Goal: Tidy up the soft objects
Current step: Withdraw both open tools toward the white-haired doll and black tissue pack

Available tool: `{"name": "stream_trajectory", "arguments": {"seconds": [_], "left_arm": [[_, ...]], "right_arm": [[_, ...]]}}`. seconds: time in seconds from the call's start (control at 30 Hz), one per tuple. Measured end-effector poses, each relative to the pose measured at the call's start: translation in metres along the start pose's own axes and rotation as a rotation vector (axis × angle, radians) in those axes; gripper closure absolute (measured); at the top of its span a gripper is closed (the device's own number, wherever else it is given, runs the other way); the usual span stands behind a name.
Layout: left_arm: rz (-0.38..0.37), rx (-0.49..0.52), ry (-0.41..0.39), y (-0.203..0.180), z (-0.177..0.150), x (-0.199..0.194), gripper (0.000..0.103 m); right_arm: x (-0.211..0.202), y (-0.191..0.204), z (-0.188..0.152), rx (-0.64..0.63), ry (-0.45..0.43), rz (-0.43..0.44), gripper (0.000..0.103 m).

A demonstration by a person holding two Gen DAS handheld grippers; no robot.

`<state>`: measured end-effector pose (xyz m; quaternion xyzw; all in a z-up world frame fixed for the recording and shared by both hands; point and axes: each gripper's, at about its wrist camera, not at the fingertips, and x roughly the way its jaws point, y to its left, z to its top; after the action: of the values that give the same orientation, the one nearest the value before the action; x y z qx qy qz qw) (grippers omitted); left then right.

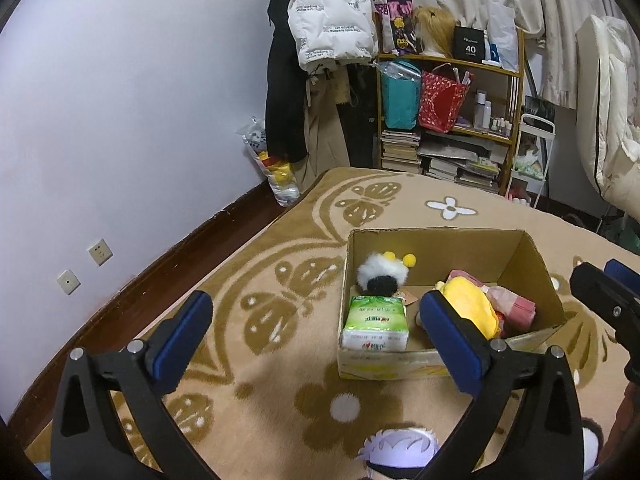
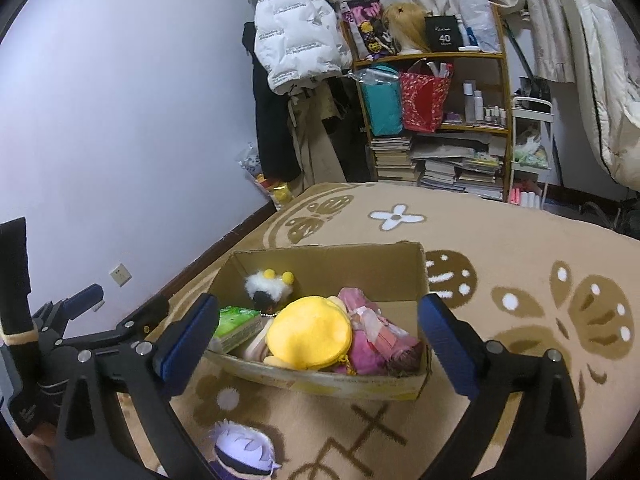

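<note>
An open cardboard box (image 1: pixel 448 242) (image 2: pixel 320 384) sits on the patterned blanket. Inside lie a green tissue pack (image 1: pixel 376 322) (image 2: pixel 236 326), a white and black fluffy toy with yellow pompoms (image 1: pixel 382 274) (image 2: pixel 268 288), a round yellow plush (image 1: pixel 470 308) (image 2: pixel 310 332) and pink soft things (image 1: pixel 516 306) (image 2: pixel 372 330). My left gripper (image 1: pixel 318 326) hangs open and empty, near and left of the box. My right gripper (image 2: pixel 320 330) is open and empty above the box's near side. A white-haired plush doll (image 1: pixel 396 452) (image 2: pixel 244 454) lies on the blanket in front of the box.
The beige blanket (image 1: pixel 280 264) (image 2: pixel 520 248) spreads all around the box. A wall with sockets (image 1: pixel 100 252) runs along the left. Behind stand a hung white jacket (image 1: pixel 330 12), a crowded shelf (image 1: pixel 452 100) (image 2: pixel 436 96) with books, and bedding at the right.
</note>
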<state>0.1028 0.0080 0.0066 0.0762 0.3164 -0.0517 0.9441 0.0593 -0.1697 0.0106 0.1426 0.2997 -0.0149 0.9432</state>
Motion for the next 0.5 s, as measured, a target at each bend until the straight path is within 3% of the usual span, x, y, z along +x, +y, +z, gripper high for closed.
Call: {"name": "stream_trajectory", "arguments": {"seconds": [0.5], "left_arm": [[-0.062,0.058,0.067,0.001,-0.017,-0.034,0.001]], "right_arm": [[-0.04,0.011,-0.029,-0.011,0.024,-0.033,0.0]]}}
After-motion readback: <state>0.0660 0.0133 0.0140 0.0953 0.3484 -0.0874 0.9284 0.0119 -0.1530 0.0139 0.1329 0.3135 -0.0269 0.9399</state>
